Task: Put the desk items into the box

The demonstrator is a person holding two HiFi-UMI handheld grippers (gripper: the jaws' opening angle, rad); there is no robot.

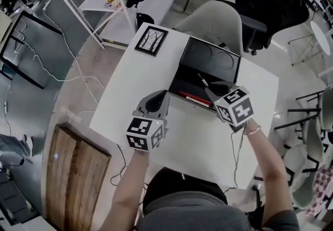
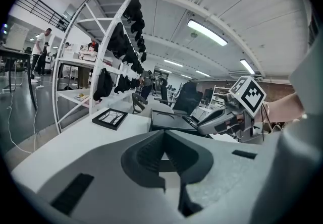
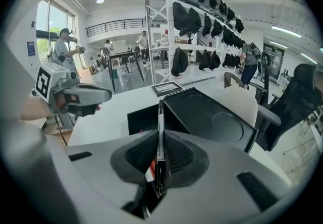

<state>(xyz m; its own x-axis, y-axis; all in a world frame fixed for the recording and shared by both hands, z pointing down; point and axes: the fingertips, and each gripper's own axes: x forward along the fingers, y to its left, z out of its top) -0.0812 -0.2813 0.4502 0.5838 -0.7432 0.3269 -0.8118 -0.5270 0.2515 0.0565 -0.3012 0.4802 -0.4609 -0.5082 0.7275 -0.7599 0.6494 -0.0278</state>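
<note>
An open black box [image 1: 213, 61] lies at the far side of the white table [image 1: 197, 146], its lid folded back. A red-edged item [image 1: 190, 97] lies inside near the front wall. My right gripper [image 1: 216, 92] hangs over the box's front right, shut on a black pen [image 1: 202, 80]. In the right gripper view the pen [image 3: 161, 137] stands upright between the pads of my right gripper [image 3: 160, 155], above the box [image 3: 202, 112]. My left gripper [image 1: 154, 101] hovers left of the box, shut with nothing in it; its pads meet in the left gripper [image 2: 162, 140] view.
A black-framed picture [image 1: 151, 40] lies on the table's far left corner. A grey chair [image 1: 218, 24] and a black office chair [image 1: 265, 6] stand behind the table. A wooden board [image 1: 78, 172] sits to the table's near left. A white rack [image 3: 174, 26] with dark caps rises beyond.
</note>
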